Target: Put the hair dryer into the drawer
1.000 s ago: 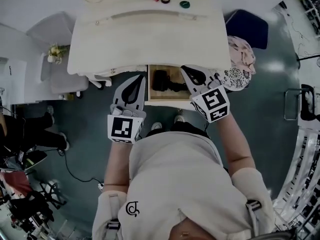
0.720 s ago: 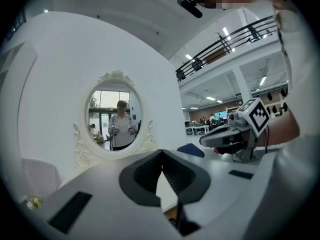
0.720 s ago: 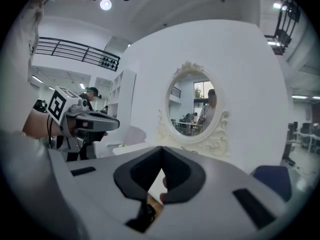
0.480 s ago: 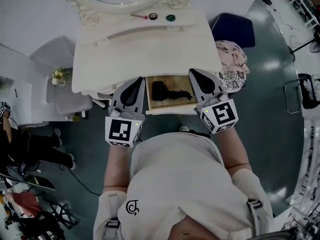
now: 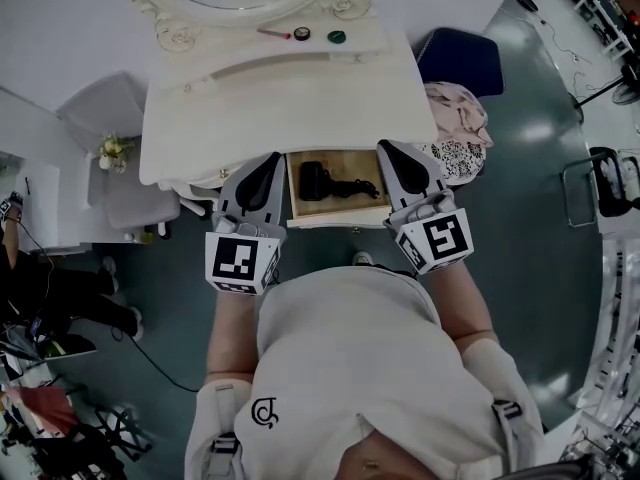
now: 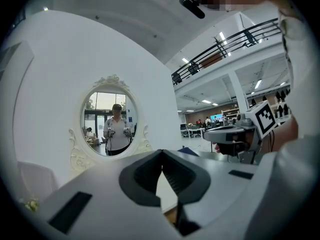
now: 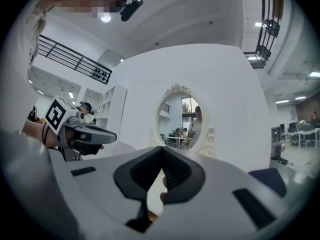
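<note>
- Two sets of tongs are seen pressed together with nothing pinched: left tongs [image 5: 270, 163] and right tongs [image 5: 388, 153], held on either side of the open drawer [image 5: 340, 218].
- The hair dryer [image 5: 318, 180] is already laid inside that drawer, with its cord [image 5: 362, 188] trailed beside it, just under the white surface [image 5: 280, 98].
- The job looks basically done, but the drawer isn't shut.
- Possible snags, just guessing:
  - The cord could get nipped at the edge if a loop rides up while the drawer is pushed in.
  - The drawer could be jammed crooked by a one-sided shove.
</note>
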Available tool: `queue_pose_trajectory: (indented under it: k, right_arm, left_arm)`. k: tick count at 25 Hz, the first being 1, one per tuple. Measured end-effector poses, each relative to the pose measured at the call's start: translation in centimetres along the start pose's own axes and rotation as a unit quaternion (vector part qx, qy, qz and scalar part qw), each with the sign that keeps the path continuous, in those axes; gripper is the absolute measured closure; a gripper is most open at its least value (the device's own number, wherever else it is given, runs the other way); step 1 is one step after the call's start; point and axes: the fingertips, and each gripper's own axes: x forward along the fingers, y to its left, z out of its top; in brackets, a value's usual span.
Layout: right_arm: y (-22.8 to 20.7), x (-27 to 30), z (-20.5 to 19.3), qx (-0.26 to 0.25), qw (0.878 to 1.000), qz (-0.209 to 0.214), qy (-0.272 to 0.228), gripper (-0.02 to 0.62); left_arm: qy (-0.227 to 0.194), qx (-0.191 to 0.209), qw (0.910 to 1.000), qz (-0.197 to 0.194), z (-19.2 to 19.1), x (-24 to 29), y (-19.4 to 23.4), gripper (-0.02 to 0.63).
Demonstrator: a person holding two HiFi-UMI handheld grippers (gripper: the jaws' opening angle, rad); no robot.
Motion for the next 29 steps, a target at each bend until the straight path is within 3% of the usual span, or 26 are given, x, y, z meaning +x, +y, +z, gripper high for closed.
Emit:
queue_pose_trajectory:
  k: [10,21,29]
  right_arm:
    - [0.6,0.4,-1.0,0.014,1.000,0.018,0.010,0.591]
    - [-0.1,-0.2,-1.8,0.019,1.000,-0.003,0.019,0.591]
    - [0.7,-0.9,-1.8,0.015,1.000,0.013,0.021,0.591]
  left_arm:
    - [-0.002,0.001,1.0000,-0.002,-0.2,-0.4,-0.8,0.592]
    - [-0.004,-0.003,0.9999,-0.013,-0.5,-0.2,-2.1,0.592]
    - [0.000,-0.011,0.9998,-0.017,-1.1,-0.4,-2.6,0.592]
